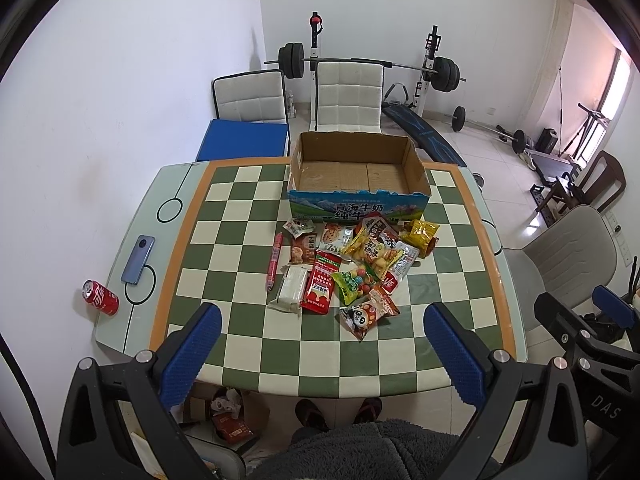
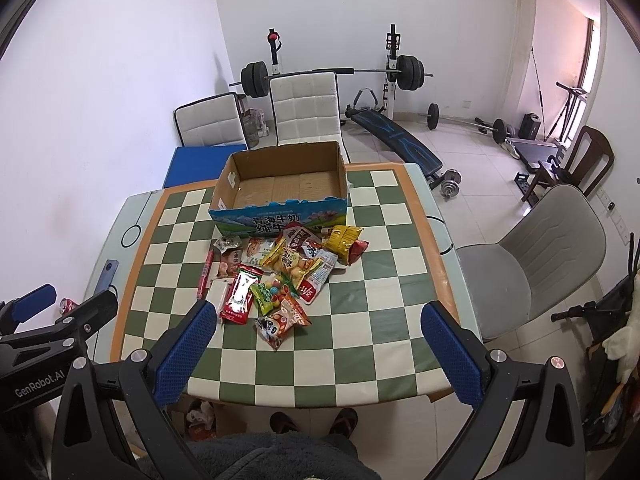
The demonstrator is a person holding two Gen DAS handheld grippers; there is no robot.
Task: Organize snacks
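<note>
I'm holding both grippers up over the near edge of the green-and-cream checkered table (image 1: 248,344), and honestly a lot of the snack pile is a jumble from here. The packets in the heap of colourful snack packets (image 1: 352,268) are overlapping each other, so I can't tell how many there are or read most labels. The back ones are leaning right against the front wall of the open cardboard box with the blue printed side (image 1: 358,204). A thin pink stick-shaped packet (image 1: 274,262) is lying just left of the heap, apart from it.

My left gripper (image 1: 320,348) is sitting with its blue pads spread wide, pinching nothing. My right gripper (image 2: 316,344) is doing the same, wide apart and bare.

The box floor is showing bare cardboard. The table's near strip under my fingers is showing only checkers. Off on the left rim a red soda can (image 1: 100,298) is lying on its side near a blue smartphone (image 1: 138,260); in the right wrist view the can is mostly hidden behind my other gripper.
</note>
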